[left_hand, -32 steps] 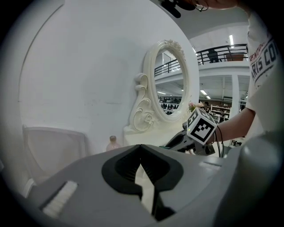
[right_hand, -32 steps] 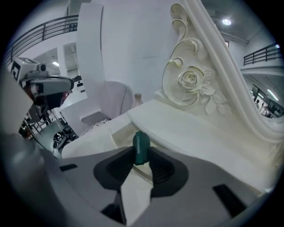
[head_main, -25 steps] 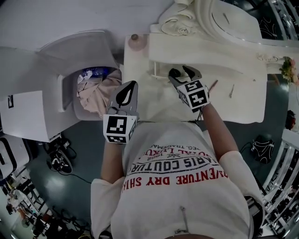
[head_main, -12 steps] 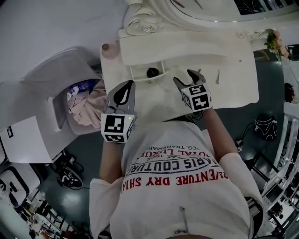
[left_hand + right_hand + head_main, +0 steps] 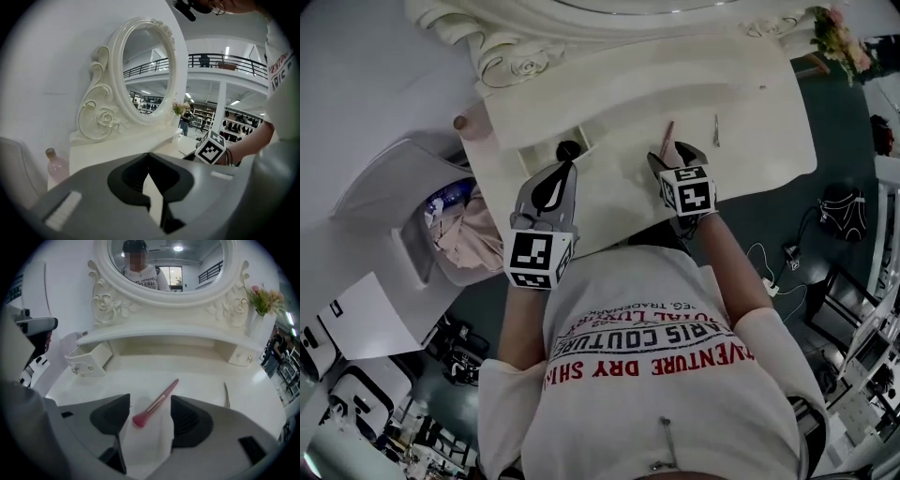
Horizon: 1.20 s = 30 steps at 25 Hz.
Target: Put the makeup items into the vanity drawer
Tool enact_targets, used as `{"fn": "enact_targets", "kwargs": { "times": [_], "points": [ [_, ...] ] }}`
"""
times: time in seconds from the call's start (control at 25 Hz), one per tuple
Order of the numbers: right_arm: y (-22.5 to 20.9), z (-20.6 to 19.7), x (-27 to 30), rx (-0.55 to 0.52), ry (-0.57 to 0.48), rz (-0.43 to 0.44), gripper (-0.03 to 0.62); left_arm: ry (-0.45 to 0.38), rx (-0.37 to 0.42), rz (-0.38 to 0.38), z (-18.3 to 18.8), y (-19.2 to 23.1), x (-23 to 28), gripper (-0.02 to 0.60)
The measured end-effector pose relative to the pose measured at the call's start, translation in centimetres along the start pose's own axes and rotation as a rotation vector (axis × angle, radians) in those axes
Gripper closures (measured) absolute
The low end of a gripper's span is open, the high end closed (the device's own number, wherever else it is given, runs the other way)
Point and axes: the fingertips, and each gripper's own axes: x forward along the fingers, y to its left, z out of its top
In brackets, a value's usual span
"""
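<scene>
Pink makeup brush [image 5: 157,401] with slim pink handle and rounded bristle head, lying flat near the front edge of the white vanity top [image 5: 201,373], between the parted jaws of the right gripper [image 5: 673,156] and clear of both. Small white drawer [image 5: 89,363] open at the rear left. Left gripper [image 5: 149,155] jaws clenched, empty. White T-shirt [image 5: 656,394] print, partly legible: "PARIS COUTUR", "DRY SHI"

The person wears a white short-sleeved T-shirt [image 5: 675,394] printed with red and black lettering. The left gripper [image 5: 569,169] and right gripper [image 5: 672,156] are grey, black-padded inside, each topped with black-and-white square markers.
</scene>
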Motion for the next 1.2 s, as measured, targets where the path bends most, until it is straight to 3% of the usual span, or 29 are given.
{"fn": "enact_targets", "kwargs": {
  "times": [0.24, 0.32, 0.4, 0.8, 1.2],
  "points": [
    [-1.0, -0.9, 1.4, 0.030, 0.030, -0.014, 0.336, 0.036, 0.014, -0.010, -0.9, -1.0, 1.4, 0.571],
    [-1.5, -0.9, 1.5, 0.039, 0.038, -0.045, 0.381, 0.042, 0.006, -0.006, -1.2, -0.9, 1.5, 0.571],
    [-2.2, -1.0, 1.4, 0.071, 0.041, -0.073, 0.540, 0.044, -0.001, 0.001, -1.4, -0.7, 1.5, 0.571],
    [-2.4, 2.1, -1.2, 0.037, -0.024, -0.022, 0.543, 0.009, 0.009, 0.051, -0.1, 0.4, 1.0, 0.571],
    [3.5, 8.6, -4.5, -0.195, -0.163, 0.147, 0.543, -0.069, -0.002, 0.176, 1.3, 1.4, -2.9, 0.571]
  ]
}}
